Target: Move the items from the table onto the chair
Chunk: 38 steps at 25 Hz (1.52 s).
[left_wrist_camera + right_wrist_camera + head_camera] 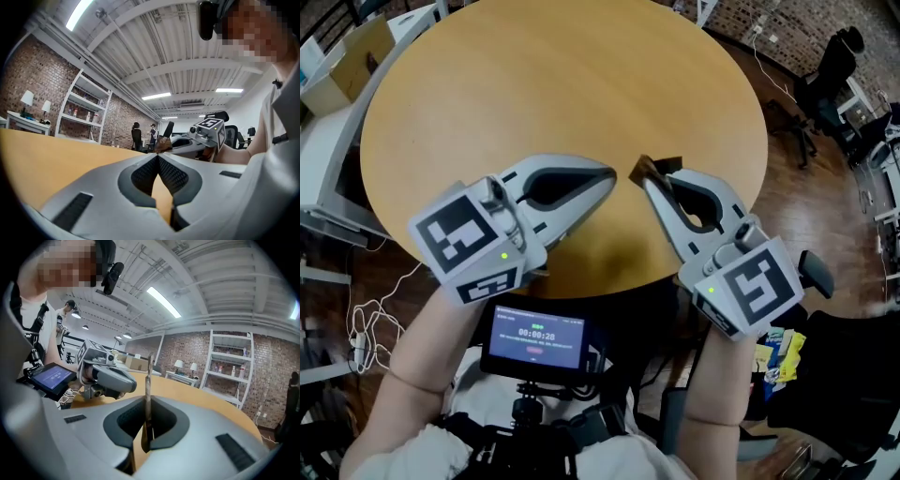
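My right gripper [638,175] hovers over the near part of the round wooden table [534,84]. It is shut on a thin brown packet [657,168], which stands edge-on between the pads in the right gripper view [147,380]. My left gripper [613,176] is shut with nothing in it, its tip almost facing the right one. In the left gripper view the jaws [158,157] meet, and the right gripper with the brown packet [163,143] shows beyond them. A black chair [834,375] stands at my lower right with colourful packets [776,353] on it.
A small screen [534,343] hangs at my chest. Cardboard boxes [352,56] stand past the table's far left, and cables [366,328] lie on the floor at left. Office chairs [830,70] stand at the back right. White shelves [232,366] line the brick wall.
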Motion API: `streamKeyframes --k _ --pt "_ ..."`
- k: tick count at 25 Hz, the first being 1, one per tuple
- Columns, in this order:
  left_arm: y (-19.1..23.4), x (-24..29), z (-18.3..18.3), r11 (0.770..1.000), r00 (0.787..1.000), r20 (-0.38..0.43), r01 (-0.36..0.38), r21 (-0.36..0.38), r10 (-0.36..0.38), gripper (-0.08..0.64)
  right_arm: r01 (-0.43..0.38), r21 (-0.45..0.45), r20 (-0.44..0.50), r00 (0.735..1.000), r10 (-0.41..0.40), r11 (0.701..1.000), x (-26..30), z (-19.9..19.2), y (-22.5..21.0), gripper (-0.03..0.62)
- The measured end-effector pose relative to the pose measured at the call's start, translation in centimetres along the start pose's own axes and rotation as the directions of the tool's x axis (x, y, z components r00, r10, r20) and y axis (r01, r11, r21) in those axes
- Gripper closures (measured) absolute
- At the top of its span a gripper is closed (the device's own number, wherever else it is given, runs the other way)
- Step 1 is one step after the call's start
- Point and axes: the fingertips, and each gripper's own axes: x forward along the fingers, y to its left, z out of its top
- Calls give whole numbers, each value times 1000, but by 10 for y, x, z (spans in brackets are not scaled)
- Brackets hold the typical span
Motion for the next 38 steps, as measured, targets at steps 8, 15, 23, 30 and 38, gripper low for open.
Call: streamKeyframes --k 8,15,23,30,38 --pt "-33 44 -1 995 995 -12 102 -3 -102 552 65 38 24 998 -66 997 -52 -21 -11 588" --pt "-79 90 -1 978 977 -34 209 20 -208 552 178 81 19 984 -180 981 -112 -41 -26 589" --pt "-135 141 -9 941 939 -64 338 19 -337 552 293 139 -7 956 -295 946 -186 -69 -39 589" --pt "-188 178 -28 874 869 -100 486 -13 -485 552 421 205 6 902 -431 884 -236 -92 -44 589" --pt "-252 220 -48 768 763 -123 641 14 -635 552 560 274 -49 820 -570 782 -311 -138 -50 589"
